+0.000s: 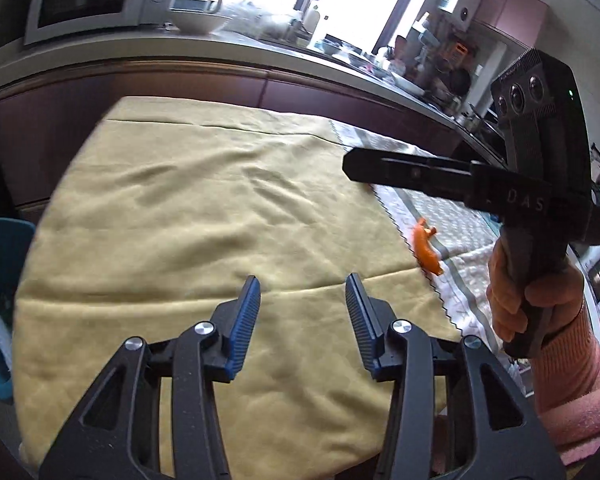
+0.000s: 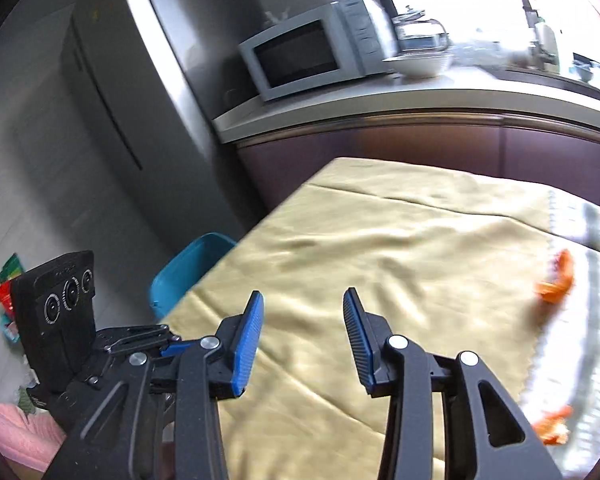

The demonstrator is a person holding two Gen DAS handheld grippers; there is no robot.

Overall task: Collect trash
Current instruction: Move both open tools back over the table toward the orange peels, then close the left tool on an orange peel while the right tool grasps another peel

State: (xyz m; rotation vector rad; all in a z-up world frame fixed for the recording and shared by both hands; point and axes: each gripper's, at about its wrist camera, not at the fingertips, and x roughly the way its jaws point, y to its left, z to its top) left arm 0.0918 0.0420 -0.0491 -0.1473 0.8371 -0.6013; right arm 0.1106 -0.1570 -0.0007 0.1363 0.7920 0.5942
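I read the yellow cloth (image 2: pixel 340 248) filling mid-frame. Orange peel (image 2: pixel 558 278) lies at right edge, long axis running up-down, right of my empty, parted right gripper (image 2: pixel 303 340); left gripper (image 1: pixel 303 320) likewise open.

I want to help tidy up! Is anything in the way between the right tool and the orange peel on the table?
No, nothing visible is. The right tool is open and empty above the bare yellow cloth. The orange peel lies off to its right, at the edge of the patterned cloth, with only flat fabric between them.
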